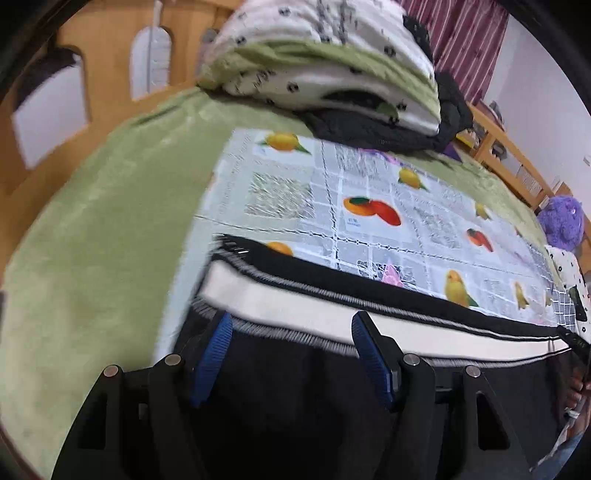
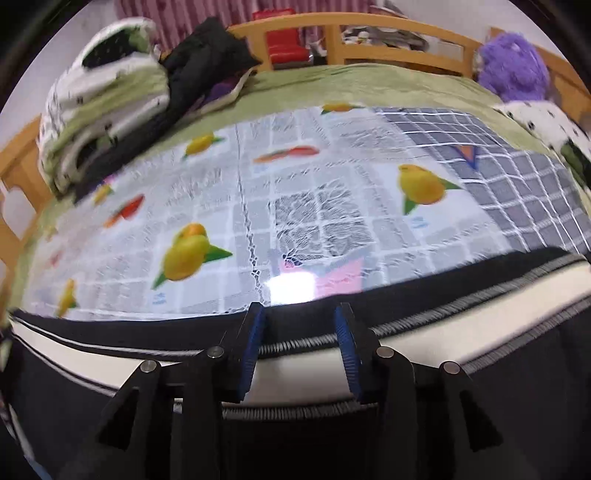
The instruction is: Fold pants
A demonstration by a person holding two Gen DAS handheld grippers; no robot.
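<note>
Black pants (image 1: 303, 398) with a white side stripe (image 1: 295, 306) lie on a fruit-print plastic sheet (image 1: 369, 192) on the bed. My left gripper (image 1: 291, 325) is open above the pants, its blue-padded fingertips at the white stripe near the pants' left end. In the right wrist view the same pants (image 2: 517, 406) and stripe (image 2: 295, 376) fill the bottom. My right gripper (image 2: 299, 317) is open over the stripe and the black edge of the pants. Neither gripper holds cloth.
A green bedspread (image 1: 110, 229) covers the bed. A folded quilt (image 1: 325, 70) and dark clothes (image 1: 388, 133) sit at the far side. A purple plush toy (image 2: 513, 70) is at the right. A wooden bed frame (image 2: 354, 29) surrounds the bed.
</note>
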